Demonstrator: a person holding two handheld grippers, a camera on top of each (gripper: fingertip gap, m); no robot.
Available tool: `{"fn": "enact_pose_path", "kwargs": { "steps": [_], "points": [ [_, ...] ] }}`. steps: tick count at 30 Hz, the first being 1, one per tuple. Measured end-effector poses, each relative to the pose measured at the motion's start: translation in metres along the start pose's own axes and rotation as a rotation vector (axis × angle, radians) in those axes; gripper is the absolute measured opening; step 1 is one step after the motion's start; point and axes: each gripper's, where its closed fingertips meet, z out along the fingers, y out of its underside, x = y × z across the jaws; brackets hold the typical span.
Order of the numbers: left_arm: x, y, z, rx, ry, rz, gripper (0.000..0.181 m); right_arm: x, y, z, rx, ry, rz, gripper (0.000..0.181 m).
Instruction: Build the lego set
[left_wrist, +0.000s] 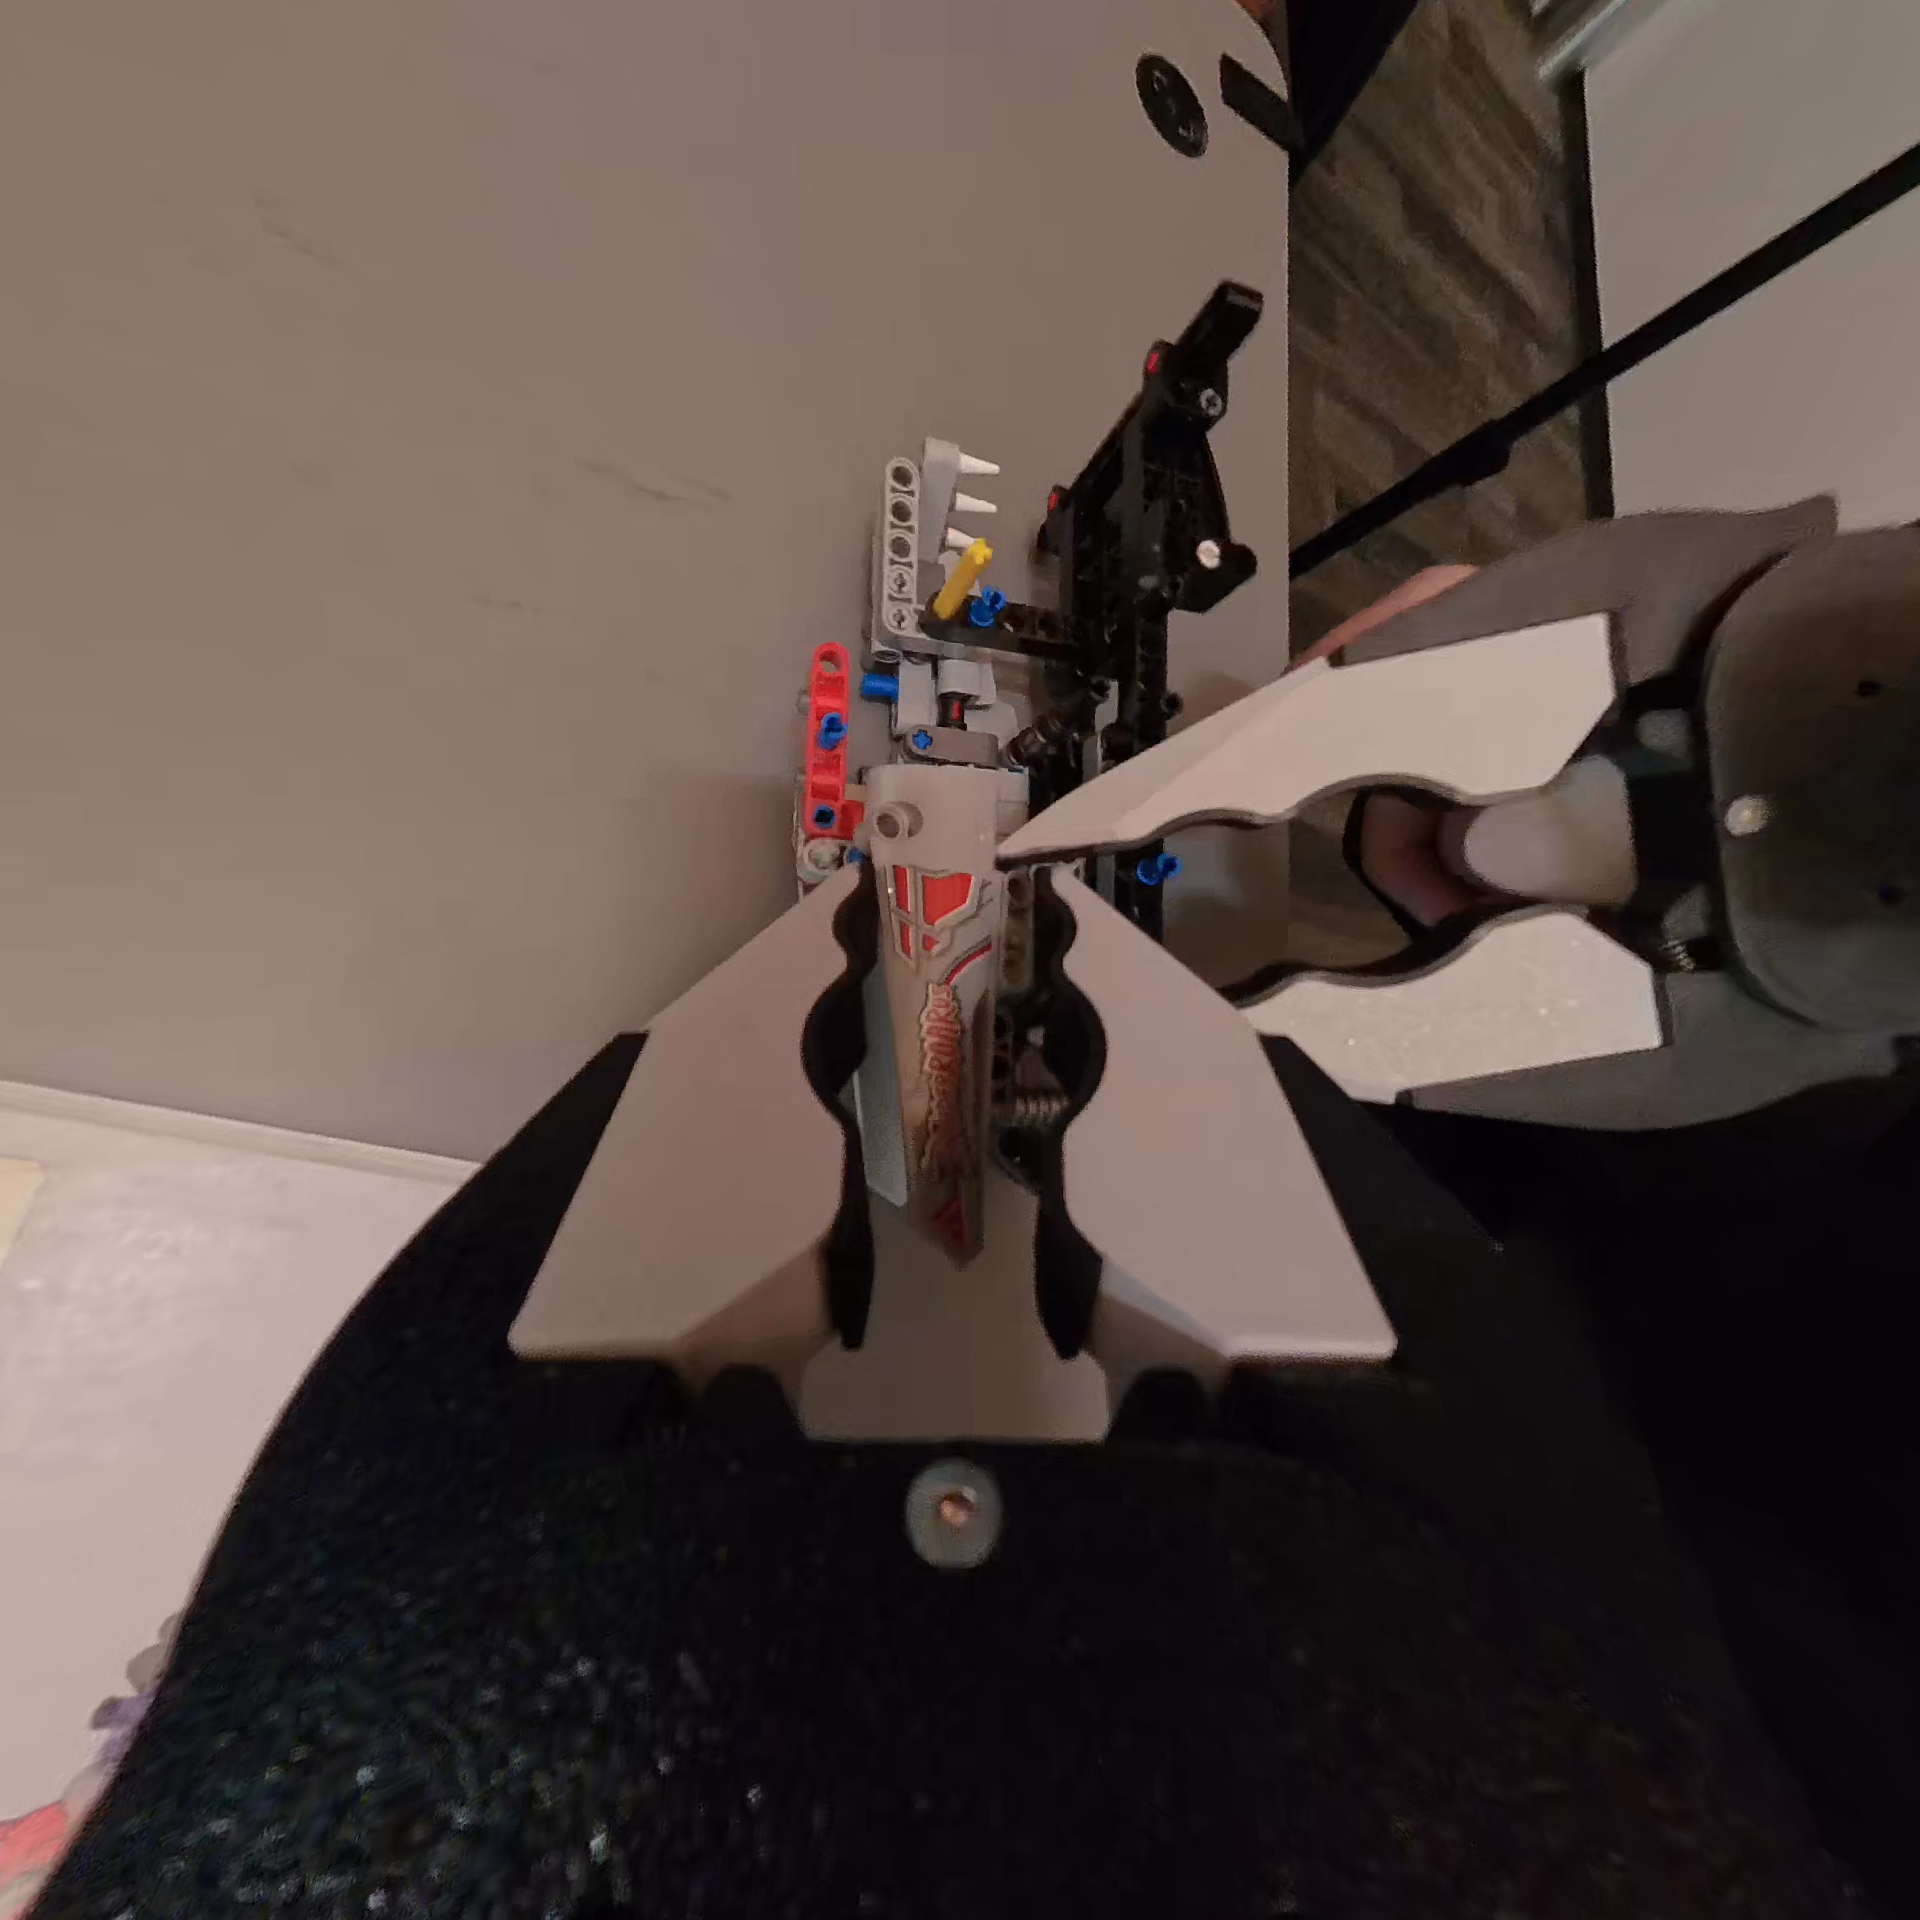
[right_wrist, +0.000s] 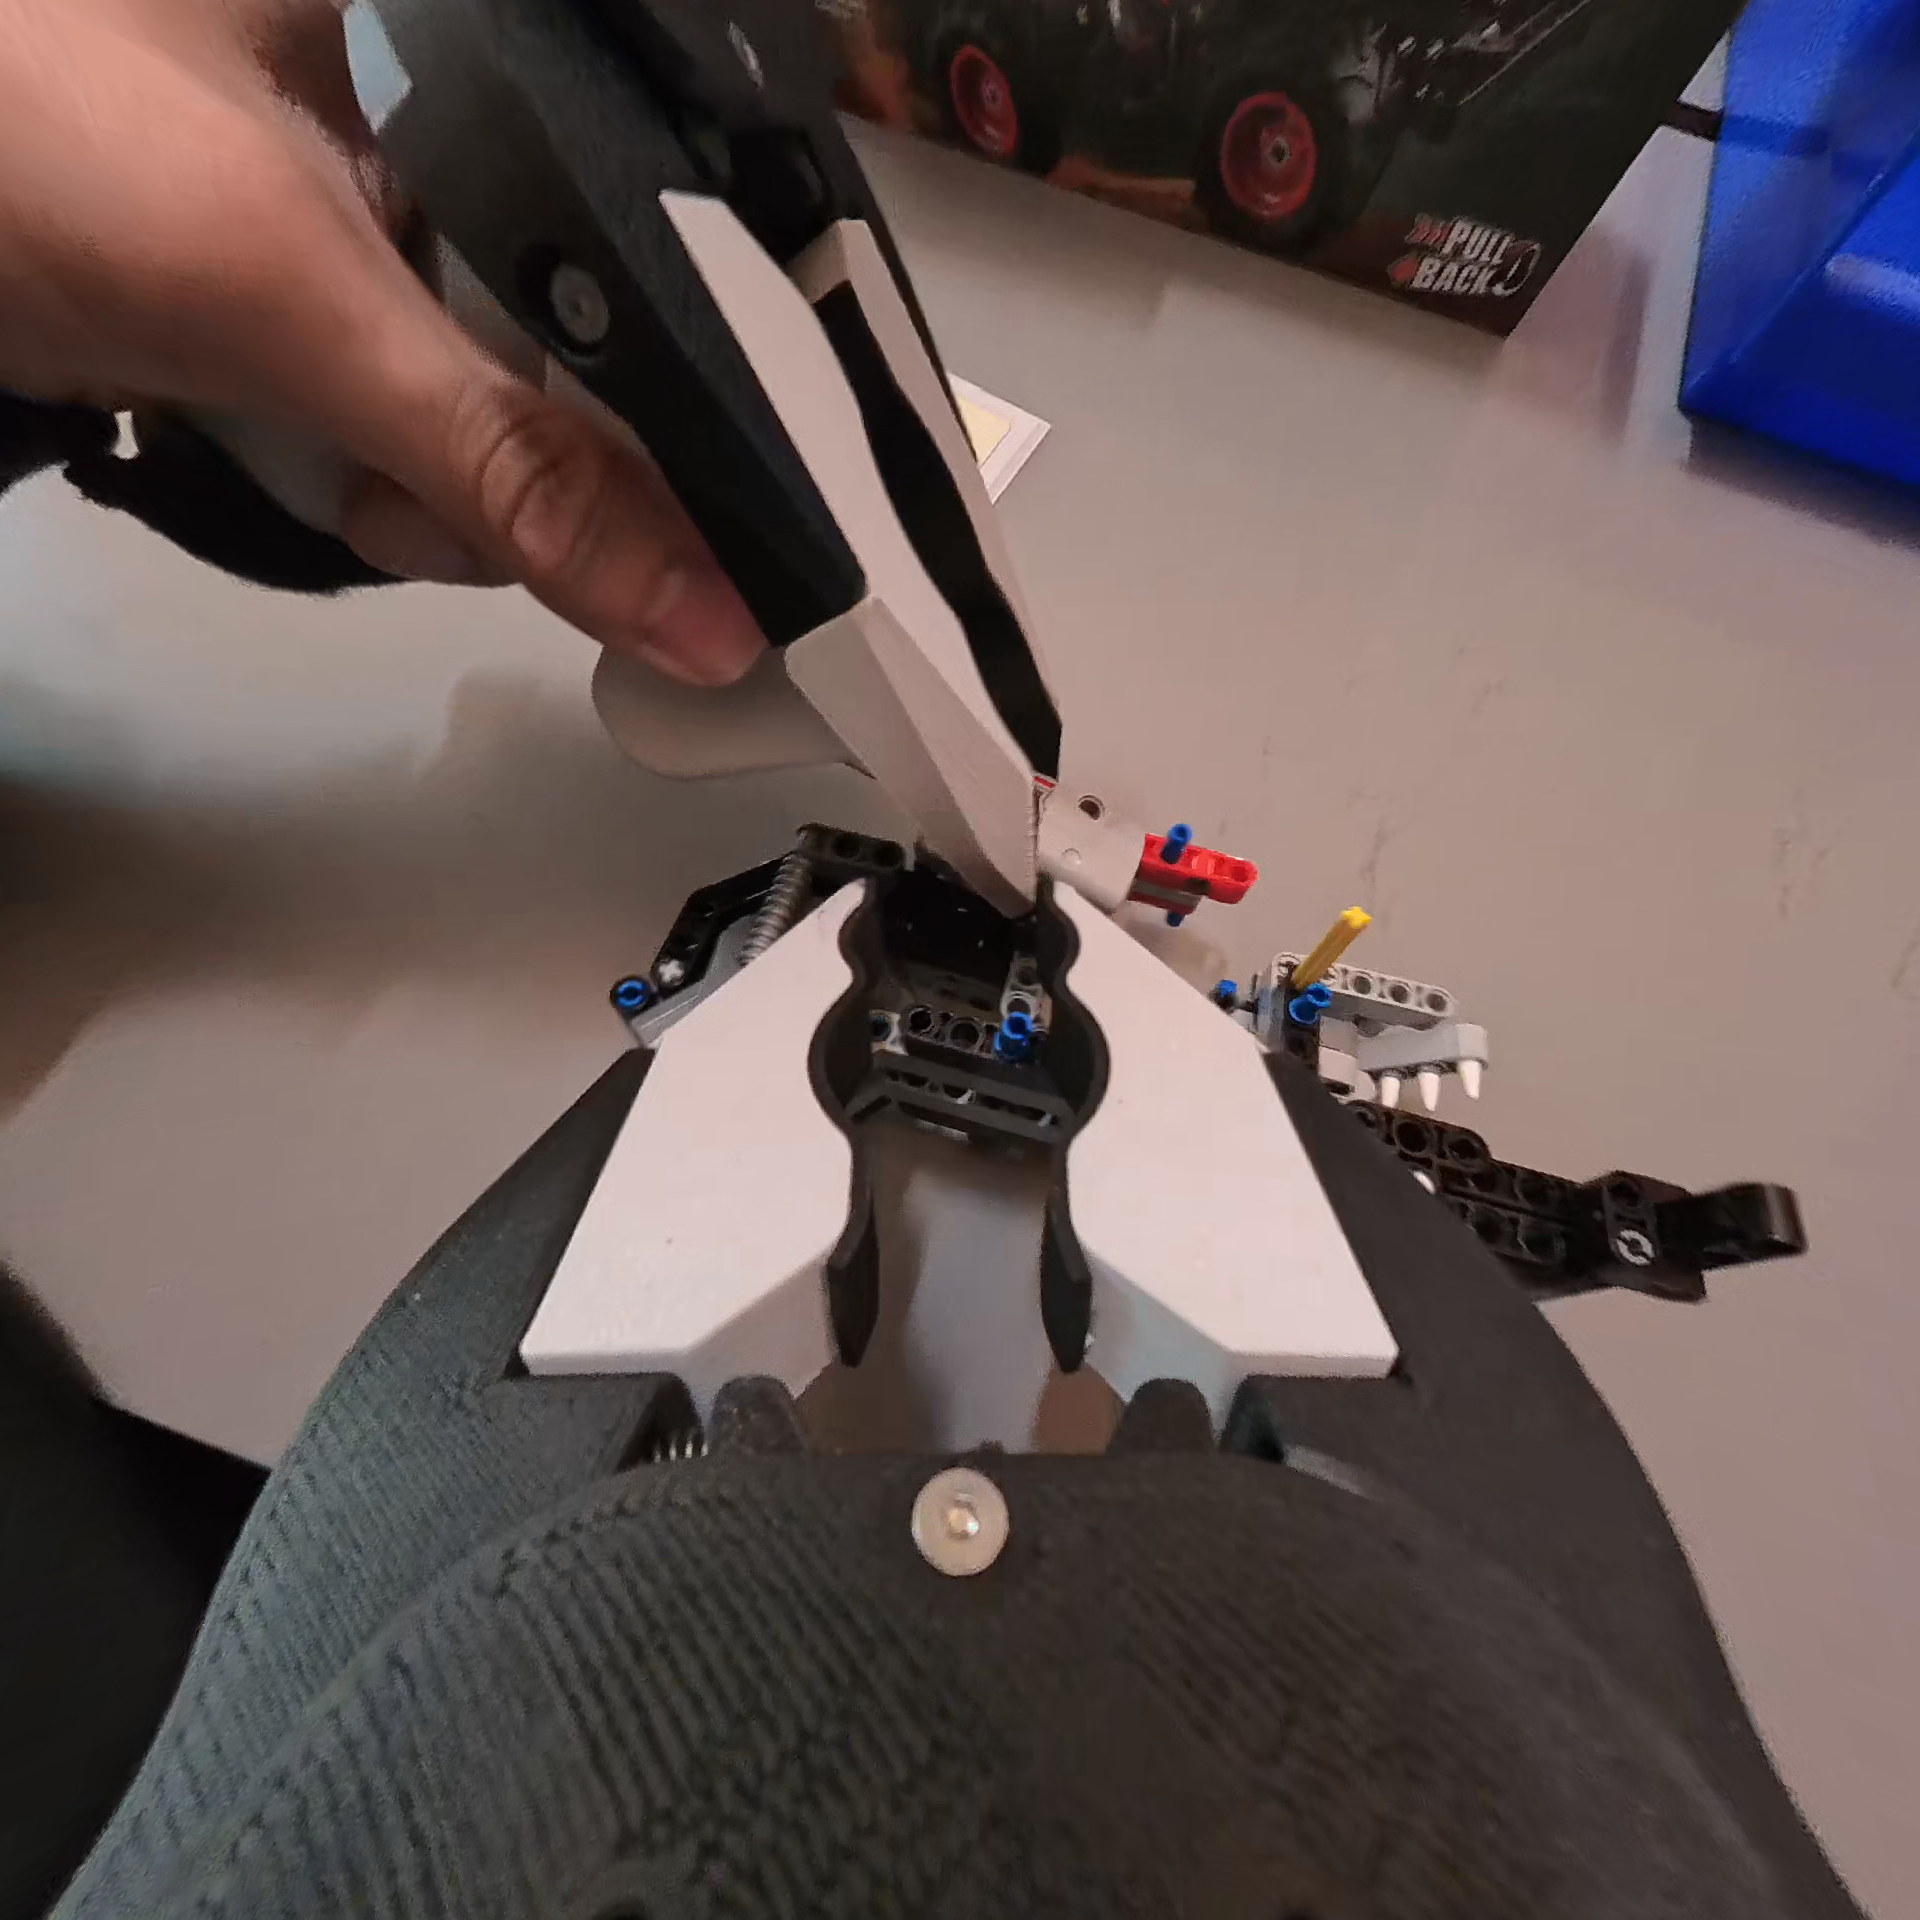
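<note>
My left gripper (left_wrist: 956, 894) is shut on a long grey panel with a red sticker (left_wrist: 935, 987), its top end against the lego model (left_wrist: 1132, 499). The model is a black frame with a red beam (left_wrist: 828, 738), a grey toothed jaw (left_wrist: 956, 488) and a yellow axle (left_wrist: 961, 582). A finger (left_wrist: 1299, 748) of my right gripper reaches in from the right, touching the panel's edge. My right gripper (right_wrist: 956, 904) is shut on the model's black frame (right_wrist: 956, 1029). The left gripper (right_wrist: 1039, 831) comes down from upper left with the panel (right_wrist: 1091, 847).
The model rests on a grey table (right_wrist: 1455, 623). A dark lego box (right_wrist: 1195, 135) and a blue bin (right_wrist: 1818, 260) stand at the back, with a small white sheet (right_wrist: 997, 436) nearby. The table edge (left_wrist: 1286, 312) and floor lie to the right.
</note>
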Motion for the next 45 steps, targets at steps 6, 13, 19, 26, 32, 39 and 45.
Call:
{"fn": "enact_pose_path", "kwargs": {
  "steps": [6,13,19,26,32,39,45],
  "points": [
    [-0.004,-0.002,-0.001,0.056,0.026,-0.093,0.027,0.006,0.0,0.008,0.014,0.067,-0.004,0.027],
    [-0.007,-0.004,-0.004,0.135,0.088,-0.163,0.027,0.014,-0.008,0.008,0.083,0.133,0.023,0.041],
    [-0.007,-0.007,-0.002,0.161,0.137,-0.194,0.027,0.017,-0.006,0.01,0.071,0.156,0.017,0.041],
    [-0.003,-0.009,0.0,0.185,0.176,-0.17,0.027,0.019,-0.006,0.005,0.083,0.175,0.025,0.039],
    [-0.005,-0.015,-0.005,0.216,0.159,-0.139,0.027,0.018,-0.007,0.005,0.084,0.178,0.018,0.039],
    [-0.011,-0.012,-0.002,0.215,0.169,-0.168,0.027,0.016,-0.007,0.012,0.096,0.162,0.03,0.034],
    [-0.012,-0.012,-0.001,0.231,0.23,-0.229,0.027,0.019,-0.009,0.012,0.121,0.17,0.045,0.029]
  ]
}}
